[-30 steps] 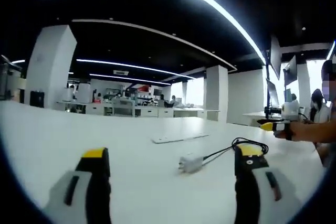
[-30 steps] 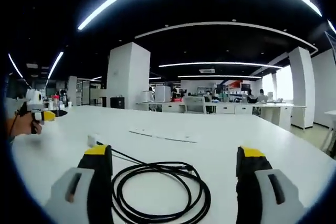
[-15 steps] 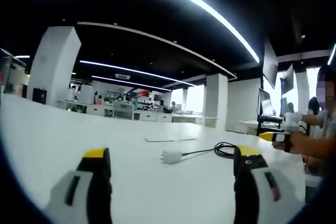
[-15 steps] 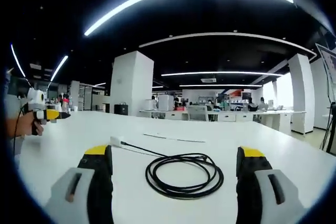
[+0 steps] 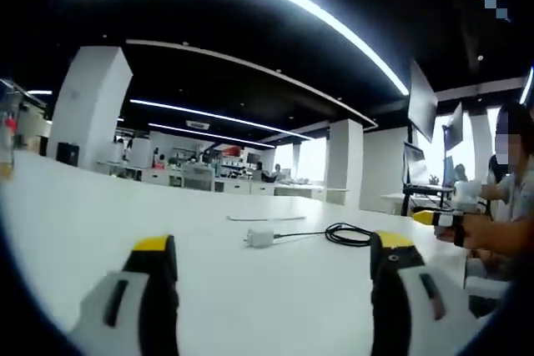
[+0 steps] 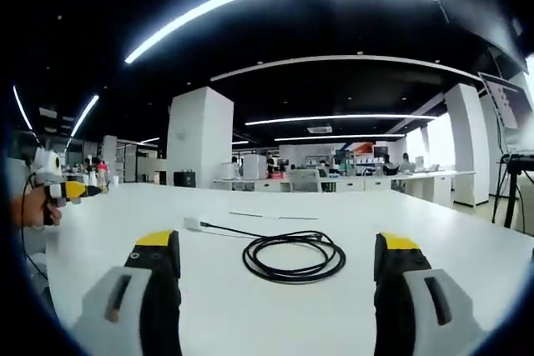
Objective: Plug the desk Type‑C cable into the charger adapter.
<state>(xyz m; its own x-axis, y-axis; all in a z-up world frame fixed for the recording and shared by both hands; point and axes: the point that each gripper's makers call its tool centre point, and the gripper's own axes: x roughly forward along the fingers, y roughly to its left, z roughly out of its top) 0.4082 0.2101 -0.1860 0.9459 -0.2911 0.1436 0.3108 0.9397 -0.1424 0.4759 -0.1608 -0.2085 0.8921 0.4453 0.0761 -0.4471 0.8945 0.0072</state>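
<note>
Your left gripper view looks low across the white table (image 5: 100, 214) toward the charger adapter (image 5: 260, 238), with the coiled cable (image 5: 350, 233) just beyond it to its right. Your right gripper view skims the same table (image 6: 434, 231) from the opposite side, nearer the cable (image 6: 294, 257), the adapter (image 6: 193, 223) behind it. Both views share adapter, cable and tabletop, and each catches the other gripper at its edge.

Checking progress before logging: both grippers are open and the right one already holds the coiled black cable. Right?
Not quite. Both grippers are open, but the right gripper holds nothing: in the right gripper view the coiled black cable lies on the white table beyond its jaws.
</note>
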